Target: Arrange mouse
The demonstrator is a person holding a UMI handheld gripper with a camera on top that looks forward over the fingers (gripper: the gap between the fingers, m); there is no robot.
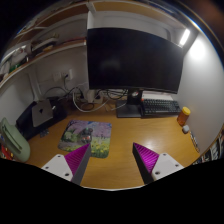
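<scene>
My gripper (112, 160) is open and empty above the wooden desk (120, 135), its magenta pads (76, 158) set wide apart with only bare desk between them. A colourful patterned mouse pad (88, 134) lies just ahead of the left finger. A small pale shape sits on the pad's near left part, but I cannot tell whether it is the mouse. A dark monitor (133, 58) stands at the back of the desk, with a keyboard (160, 104) below it to the right.
An orange bottle (184, 116) stands at the desk's right end. A black box (42, 113) and cables sit at the back left, and a green object (12, 140) at the far left. Shelves hang on the wall above.
</scene>
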